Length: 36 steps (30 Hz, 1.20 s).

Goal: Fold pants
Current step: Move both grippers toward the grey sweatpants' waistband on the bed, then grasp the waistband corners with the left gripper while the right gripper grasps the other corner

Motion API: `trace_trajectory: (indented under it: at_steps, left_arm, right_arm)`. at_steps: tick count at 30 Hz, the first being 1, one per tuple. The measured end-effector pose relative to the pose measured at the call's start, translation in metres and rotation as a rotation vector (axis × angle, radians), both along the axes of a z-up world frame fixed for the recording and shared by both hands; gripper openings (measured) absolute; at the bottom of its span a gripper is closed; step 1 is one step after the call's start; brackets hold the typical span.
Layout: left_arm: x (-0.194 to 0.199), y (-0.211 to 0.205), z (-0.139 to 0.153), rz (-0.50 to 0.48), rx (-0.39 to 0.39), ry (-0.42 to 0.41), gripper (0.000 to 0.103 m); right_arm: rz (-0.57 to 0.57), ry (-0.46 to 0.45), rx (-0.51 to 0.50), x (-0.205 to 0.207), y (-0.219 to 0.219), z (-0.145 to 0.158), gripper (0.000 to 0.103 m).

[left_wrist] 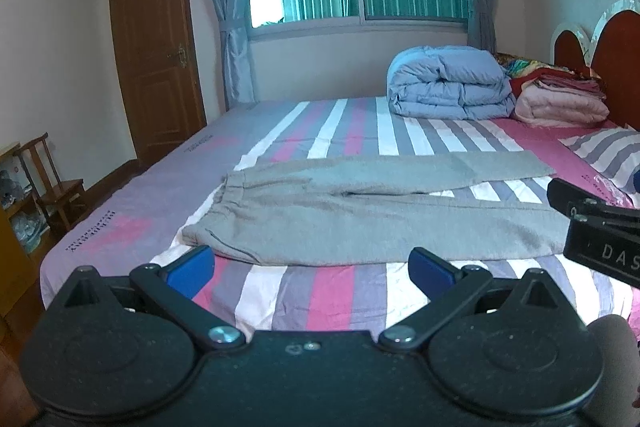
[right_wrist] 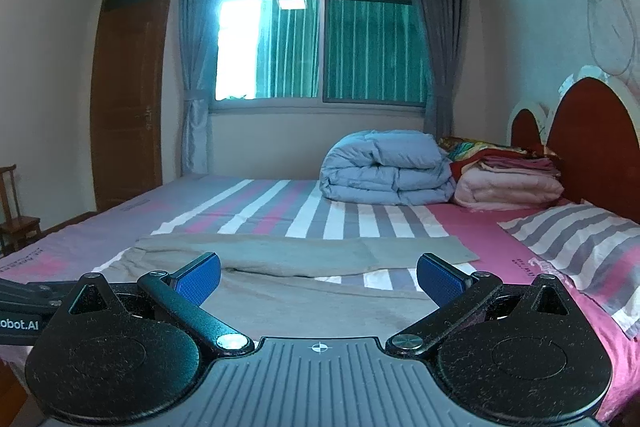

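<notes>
Grey pants [left_wrist: 360, 211] lie flat on the striped bed sheet [left_wrist: 320, 287], waistband to the left, both legs stretching to the right and spread apart. They also show in the right wrist view [right_wrist: 304, 267]. My left gripper [left_wrist: 312, 269] is open and empty, hovering just in front of the pants' near edge by the waist. My right gripper [right_wrist: 318, 277] is open and empty above the near leg. The right gripper's black body shows at the right edge of the left wrist view [left_wrist: 600, 227].
A folded blue duvet [left_wrist: 448, 83] and a stack of folded pink blankets [left_wrist: 560, 99] sit at the bed's far right by the red headboard [right_wrist: 592, 139]. A striped pillow [right_wrist: 580, 239] lies right. A wooden chair [left_wrist: 52, 179] and door [left_wrist: 156, 43] stand left.
</notes>
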<state>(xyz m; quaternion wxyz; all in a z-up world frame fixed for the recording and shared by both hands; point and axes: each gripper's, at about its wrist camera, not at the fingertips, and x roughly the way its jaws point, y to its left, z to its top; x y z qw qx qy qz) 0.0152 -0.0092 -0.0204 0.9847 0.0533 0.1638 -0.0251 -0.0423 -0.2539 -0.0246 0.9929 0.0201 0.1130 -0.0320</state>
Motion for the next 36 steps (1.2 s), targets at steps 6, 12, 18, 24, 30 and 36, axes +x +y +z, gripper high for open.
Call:
trace_trajectory:
  at_steps: [6, 12, 18, 24, 30, 36]
  left_arm:
    - [0.003, -0.004, -0.002, 0.003, -0.003, -0.003, 0.097]
    - [0.001, -0.003, 0.001, -0.003, -0.036, -0.025, 0.097]
    - [-0.001, 0.002, 0.004, -0.002, -0.069, -0.03, 0.097]
    - [0.008, 0.0, -0.002, -0.017, -0.069, 0.007, 0.097]
    - [0.032, 0.01, -0.015, 0.018, -0.098, 0.073, 0.097]
    - [0.081, 0.023, -0.034, 0.101, -0.128, 0.182, 0.097]
  right_arm:
    - [-0.01, 0.015, -0.009, 0.005, -0.001, -0.004, 0.103]
    - [-0.004, 0.026, -0.015, 0.004, -0.001, -0.005, 0.103]
    - [-0.004, -0.013, -0.012, -0.002, 0.003, -0.002, 0.103]
    - [0.008, -0.005, -0.015, -0.001, 0.001, -0.005, 0.103]
    - [0.023, 0.041, -0.011, 0.013, -0.007, -0.023, 0.103]
    - [0.052, 0.117, 0.031, 0.034, -0.019, -0.052, 0.103]
